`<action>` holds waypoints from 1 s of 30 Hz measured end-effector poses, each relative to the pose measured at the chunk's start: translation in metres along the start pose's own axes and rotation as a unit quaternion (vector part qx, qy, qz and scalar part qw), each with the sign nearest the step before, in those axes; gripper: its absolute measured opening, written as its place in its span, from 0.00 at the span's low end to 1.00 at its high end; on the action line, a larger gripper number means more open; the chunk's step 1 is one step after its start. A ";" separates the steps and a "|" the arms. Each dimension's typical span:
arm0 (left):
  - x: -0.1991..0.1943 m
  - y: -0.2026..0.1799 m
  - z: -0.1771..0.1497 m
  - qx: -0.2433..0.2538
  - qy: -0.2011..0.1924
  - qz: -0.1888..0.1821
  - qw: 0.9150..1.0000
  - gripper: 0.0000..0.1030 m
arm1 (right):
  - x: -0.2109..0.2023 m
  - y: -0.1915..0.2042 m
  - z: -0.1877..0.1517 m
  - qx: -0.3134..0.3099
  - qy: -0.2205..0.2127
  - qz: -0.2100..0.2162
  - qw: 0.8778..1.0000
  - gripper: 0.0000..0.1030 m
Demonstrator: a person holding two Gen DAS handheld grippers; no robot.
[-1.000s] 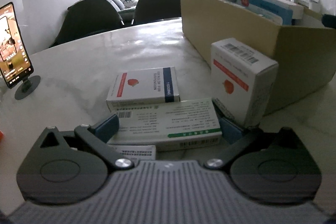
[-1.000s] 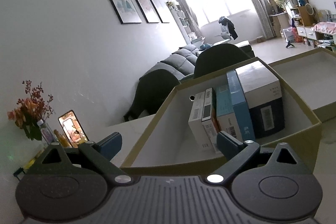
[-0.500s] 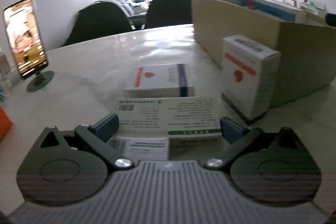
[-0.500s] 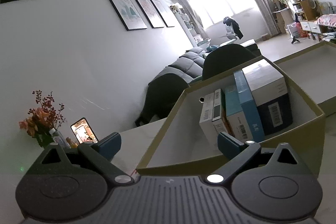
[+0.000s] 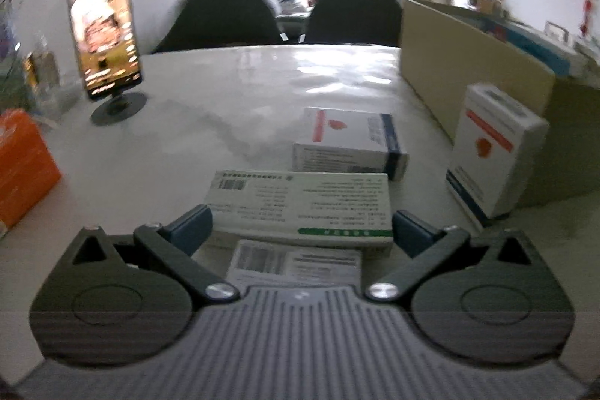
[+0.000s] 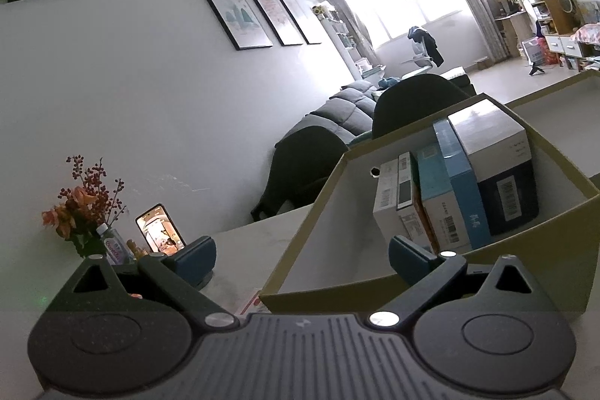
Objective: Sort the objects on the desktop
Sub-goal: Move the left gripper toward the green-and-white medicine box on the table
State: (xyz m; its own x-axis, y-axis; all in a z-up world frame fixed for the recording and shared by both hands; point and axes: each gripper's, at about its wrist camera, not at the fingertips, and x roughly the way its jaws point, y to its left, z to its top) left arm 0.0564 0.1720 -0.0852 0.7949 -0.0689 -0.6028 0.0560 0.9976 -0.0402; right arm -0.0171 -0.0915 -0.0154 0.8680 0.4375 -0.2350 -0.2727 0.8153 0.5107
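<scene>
The green-striped box (image 5: 300,208) lies flat on the table (image 5: 232,100), spanned by the left gripper (image 5: 300,231); its spread pads seem not yet touching. The cardboard box (image 5: 468,62) waits at two o'clock. The right gripper (image 6: 302,255) hovers agape, empty, above it.

No legible wording anywhere. Only barcodes and blurred print lines on the green-striped box (image 5: 300,208), the leaflet (image 5: 294,261) at its 6 o'clock, and the upright boxes (image 6: 450,186) in the carton (image 6: 412,282). Pink bottle label (image 6: 114,248) unreadable.
</scene>
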 end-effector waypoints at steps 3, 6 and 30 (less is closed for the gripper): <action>-0.004 0.019 0.006 -0.077 0.003 -0.012 0.997 1.00 | 0.001 0.002 -0.001 -0.001 0.000 0.001 1.000 0.97; -0.007 0.041 0.009 -0.168 0.004 -0.053 0.984 1.00 | 0.001 0.003 -0.002 0.000 0.001 0.002 1.000 0.97; 0.041 0.019 0.027 -0.165 0.034 0.010 0.986 0.85 | -0.008 0.001 -0.002 0.005 -0.009 0.008 1.000 0.98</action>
State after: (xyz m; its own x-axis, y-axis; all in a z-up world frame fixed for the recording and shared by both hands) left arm 0.1059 0.1886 -0.0893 0.7512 -0.0601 -0.6573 -0.1680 0.9456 -0.2785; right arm -0.0251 -0.0935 -0.0142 0.8706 0.4436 -0.2126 -0.2822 0.8044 0.5227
